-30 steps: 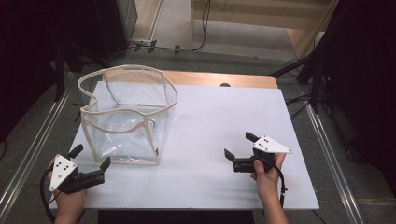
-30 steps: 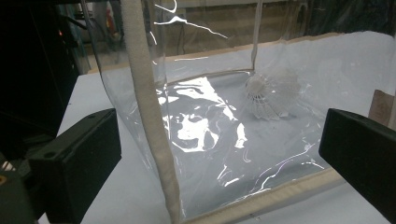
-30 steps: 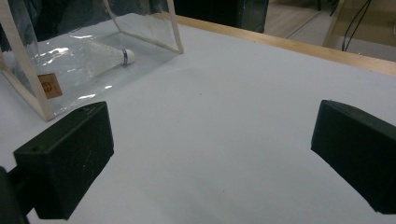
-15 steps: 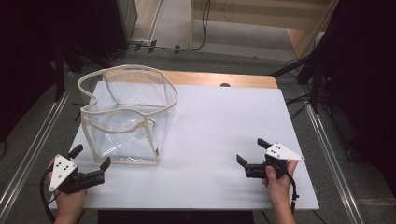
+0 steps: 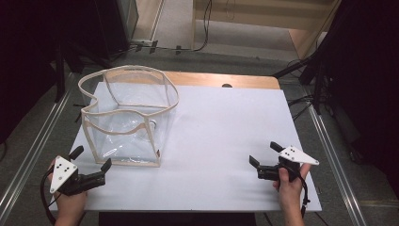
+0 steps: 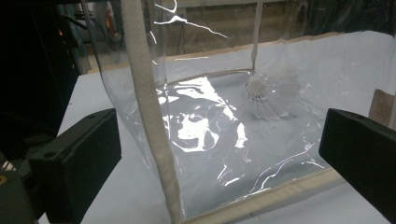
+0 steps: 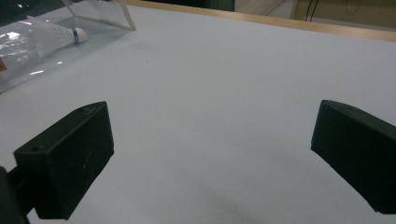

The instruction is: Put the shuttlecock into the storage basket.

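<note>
A clear plastic bag (image 5: 123, 123) with beige trim stands open on the left of the white table (image 5: 226, 122). A white shuttlecock (image 6: 271, 95) lies on its side inside it, and the right gripper view catches the shuttlecock (image 7: 53, 31) through the clear wall. My left gripper (image 5: 92, 157) rests at the front left corner, just short of the bag's near bottom edge, jaws open and empty. The bag's beige corner seam (image 6: 149, 116) rises between its jaws a little way ahead. My right gripper (image 5: 263, 153) sits near the front right of the table, open, with bare table between its jaws.
A wooden strip (image 5: 221, 79) edges the table's far side. Metal rails (image 5: 329, 141) run along both sides on the floor, and dark stands and cables (image 5: 310, 70) stand beyond the right rear corner.
My right gripper has drawn back to the right and toward the front edge, still open. The left gripper and the bag have stayed put.
</note>
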The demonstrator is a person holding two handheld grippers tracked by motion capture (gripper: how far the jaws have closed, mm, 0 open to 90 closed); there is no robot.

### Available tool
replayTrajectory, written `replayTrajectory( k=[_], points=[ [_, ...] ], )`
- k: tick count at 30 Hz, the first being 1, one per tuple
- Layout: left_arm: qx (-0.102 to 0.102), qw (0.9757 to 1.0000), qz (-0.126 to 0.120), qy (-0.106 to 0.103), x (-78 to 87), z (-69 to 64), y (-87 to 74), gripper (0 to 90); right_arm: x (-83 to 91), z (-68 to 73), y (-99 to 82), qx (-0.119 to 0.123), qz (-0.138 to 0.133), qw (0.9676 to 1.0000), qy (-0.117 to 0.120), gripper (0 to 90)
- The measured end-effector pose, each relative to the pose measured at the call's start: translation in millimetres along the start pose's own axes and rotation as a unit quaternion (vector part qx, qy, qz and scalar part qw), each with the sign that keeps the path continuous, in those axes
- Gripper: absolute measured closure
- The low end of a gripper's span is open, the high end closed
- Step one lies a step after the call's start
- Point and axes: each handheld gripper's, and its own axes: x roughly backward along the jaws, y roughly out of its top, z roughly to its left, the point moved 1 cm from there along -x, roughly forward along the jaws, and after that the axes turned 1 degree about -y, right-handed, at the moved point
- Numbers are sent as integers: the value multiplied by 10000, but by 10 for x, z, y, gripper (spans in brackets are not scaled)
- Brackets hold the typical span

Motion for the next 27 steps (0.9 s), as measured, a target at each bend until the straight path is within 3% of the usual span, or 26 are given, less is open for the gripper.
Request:
replayTrajectory(
  k=[23, 27],
  points=[
    [0, 10000, 4, -9, -2, 1, 2, 0, 180, -276, -100, -122, -77, 9994, -323, 0],
    [-2, 10000, 8, -21, -2, 4, 4, 0, 221, -314, -99, -245, -179, 9988, -379, 0]
  ],
)
